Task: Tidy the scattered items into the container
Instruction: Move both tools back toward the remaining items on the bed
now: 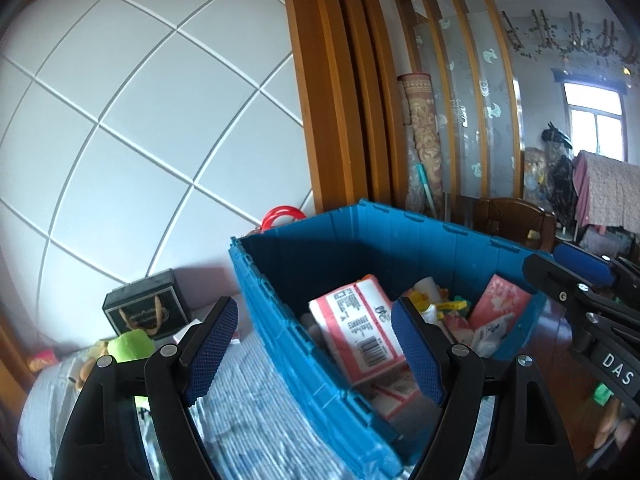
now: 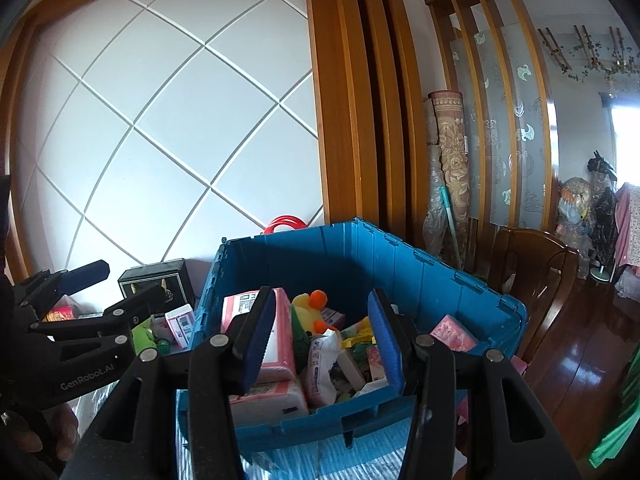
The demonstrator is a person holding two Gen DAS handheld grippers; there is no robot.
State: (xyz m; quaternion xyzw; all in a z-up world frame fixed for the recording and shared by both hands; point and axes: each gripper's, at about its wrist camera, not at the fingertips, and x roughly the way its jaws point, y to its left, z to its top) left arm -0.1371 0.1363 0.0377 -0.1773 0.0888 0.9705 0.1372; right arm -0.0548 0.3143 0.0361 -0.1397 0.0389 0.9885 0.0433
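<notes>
Left claw (image 1: 318, 344): jaws spread wide, nothing between the blue pads, hanging over the near left corner of the blue crate (image 1: 276, 300), one finger outside the wall and the other above the contents. Right claw (image 2: 322, 340): jaws parted more narrowly, also empty, poised above the crate's near wall and pointing into it.

Inside the crate: pink tissue packs (image 2: 276, 344) stacked at the left, a yellow plush duck (image 2: 310, 306) with an orange tuft behind them, white and pink sachets (image 2: 324, 364) in the middle, a pink flowered pack (image 2: 454, 334) leaning in the right corner. Crate sitting on a blue-and-white striped cloth (image 1: 248, 412).

Left of the crate, still outside: a green soft toy (image 1: 132, 345), a small pink-and-white box (image 2: 181, 322), a black box (image 1: 146, 308) against the wall. Behind the crate, a red ring handle (image 1: 282, 214) peeping over the rim. Beyond: white tiled panel (image 1: 140, 120), wooden pillar (image 1: 332, 100), a rolled carpet (image 1: 424, 136), a wooden chair (image 2: 532, 276).
</notes>
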